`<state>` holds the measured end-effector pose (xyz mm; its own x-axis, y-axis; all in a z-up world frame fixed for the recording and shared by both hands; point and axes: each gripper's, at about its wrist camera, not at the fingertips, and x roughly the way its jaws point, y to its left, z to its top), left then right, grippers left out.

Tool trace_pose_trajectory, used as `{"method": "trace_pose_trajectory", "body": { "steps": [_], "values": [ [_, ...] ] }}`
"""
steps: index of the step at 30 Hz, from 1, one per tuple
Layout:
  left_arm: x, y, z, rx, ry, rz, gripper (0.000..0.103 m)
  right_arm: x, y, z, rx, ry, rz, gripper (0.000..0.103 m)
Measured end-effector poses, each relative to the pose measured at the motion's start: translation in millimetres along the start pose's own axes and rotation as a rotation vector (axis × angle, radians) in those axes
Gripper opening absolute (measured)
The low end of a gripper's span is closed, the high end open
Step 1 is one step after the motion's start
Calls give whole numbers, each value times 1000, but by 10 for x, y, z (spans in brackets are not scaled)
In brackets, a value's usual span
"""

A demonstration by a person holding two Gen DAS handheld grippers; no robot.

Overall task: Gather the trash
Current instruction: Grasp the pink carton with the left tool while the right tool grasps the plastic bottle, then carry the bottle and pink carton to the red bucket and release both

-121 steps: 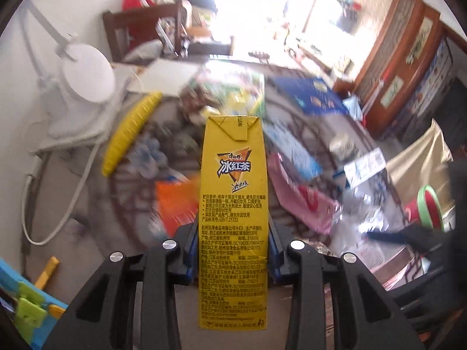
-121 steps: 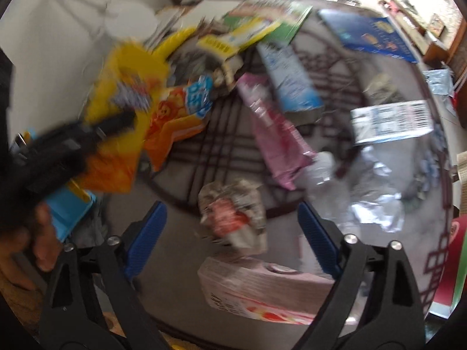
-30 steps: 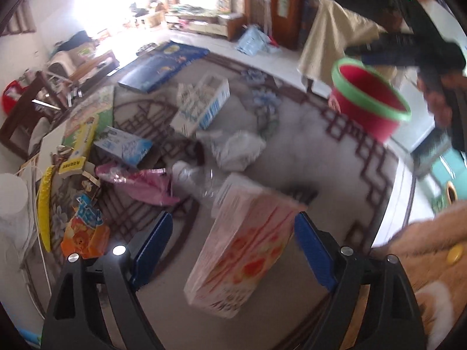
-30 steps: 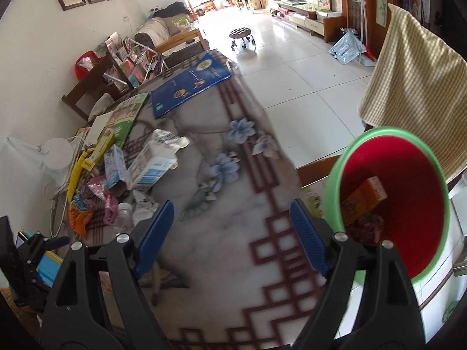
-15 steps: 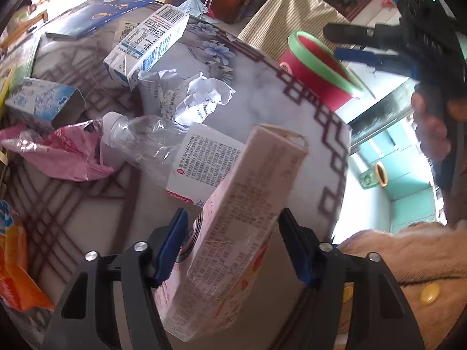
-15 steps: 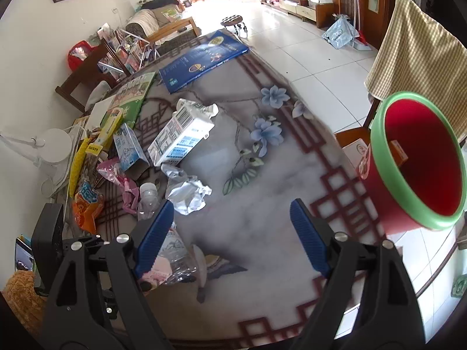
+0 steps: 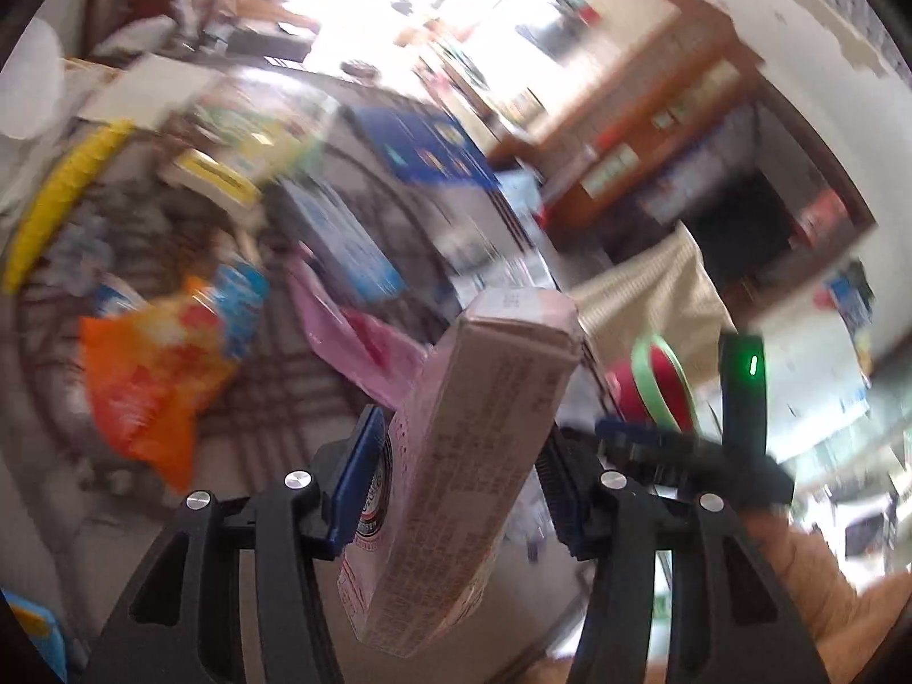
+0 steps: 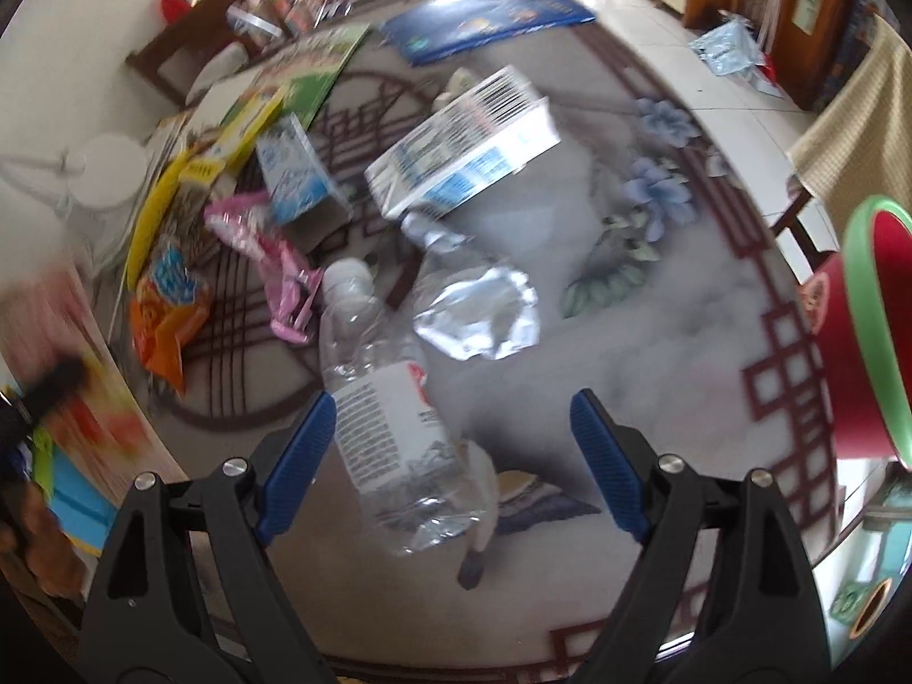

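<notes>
Between my left tongs (image 7: pixel 456 490) I'm clamping the pink carton (image 7: pixel 473 456) for binning, while my right tongs (image 8: pixel 450 456) are gaping over the bottle (image 8: pixel 387 399).

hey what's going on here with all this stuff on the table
Someone is clearing trash off a cluttered table with a handheld gripper in each hand. The left gripper is shut on a pink carton, held up off the table. The right gripper is open and hovers over a crushed clear plastic bottle, which looks like the next pick. A red bin with a green rim stands past the table's edge. Wrappers and a white-and-blue carton still lie on the table.
</notes>
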<state>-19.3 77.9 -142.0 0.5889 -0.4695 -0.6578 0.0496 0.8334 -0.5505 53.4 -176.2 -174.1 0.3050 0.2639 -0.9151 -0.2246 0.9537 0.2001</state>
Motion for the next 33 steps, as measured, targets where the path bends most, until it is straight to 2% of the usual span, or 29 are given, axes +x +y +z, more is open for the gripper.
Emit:
{"method": "trace_pose_trajectory", "body": {
  "steps": [3,8,10,12,13,14,18,23,28,33],
  "values": [
    [-111,-54,55,1,-78,95,50,157,164,-4,-53,40,0,76],
    [-165,-143,71,3,-112,129,50,325,335,-32,-113,83,-1,73],
    [-206,-119,97,21,-122,170,50,410,347,-37,-116,103,-12,73],
    [-181,-122,82,0,-111,163,50,477,357,-74,-123,119,-17,72],
    [-200,-85,159,-16,-106,152,50,515,363,-90,-128,128,-22,70],
    [-209,-38,198,-32,-101,142,49,545,368,-104,-133,137,-26,61],
    [-157,-52,217,-38,-97,147,48,549,350,-148,-139,147,-11,56],
    [-161,-95,230,-41,-112,145,47,240,308,-139,-112,83,43,54],
    [-167,-151,297,-30,-133,134,47,-242,239,-39,-86,-38,84,53],
    [-102,-286,324,-11,-130,121,47,-609,175,101,-41,-151,89,53]
  ]
}}
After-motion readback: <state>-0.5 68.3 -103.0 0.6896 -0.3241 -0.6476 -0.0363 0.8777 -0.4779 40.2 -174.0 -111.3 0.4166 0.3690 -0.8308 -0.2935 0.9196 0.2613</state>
